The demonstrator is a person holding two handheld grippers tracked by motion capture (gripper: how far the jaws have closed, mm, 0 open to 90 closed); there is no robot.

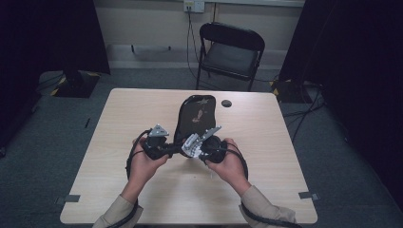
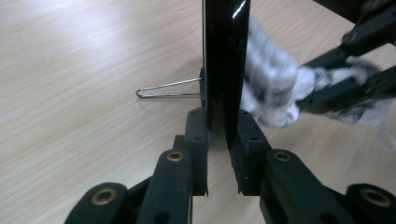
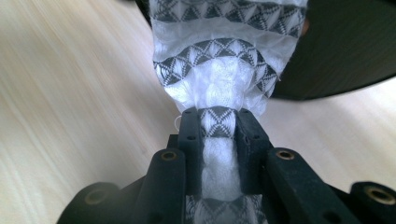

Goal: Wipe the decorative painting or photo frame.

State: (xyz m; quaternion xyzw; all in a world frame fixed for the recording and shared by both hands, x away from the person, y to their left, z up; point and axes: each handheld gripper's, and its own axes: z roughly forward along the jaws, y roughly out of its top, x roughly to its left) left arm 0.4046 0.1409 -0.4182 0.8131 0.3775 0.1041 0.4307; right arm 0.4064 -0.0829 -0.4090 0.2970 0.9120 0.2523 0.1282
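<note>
Looks like mid-wipe: left claw (image 2: 217,140) is clamped on the bottom edge of the glossy black mirror (image 1: 196,114) standing mid-table (image 1: 119,118), right claw (image 3: 218,123) pinches a patterned white cloth (image 3: 224,60) against it, most still unwiped I'd guess.

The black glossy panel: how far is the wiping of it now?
Done: the left tongs are shut on the black glossy panel and hold it on edge, its wire stand out behind. In hand: the right tongs are shut on a patterned cloth against the panel's face. Left: the wiping; how clean the panel is I cannot tell.
</note>
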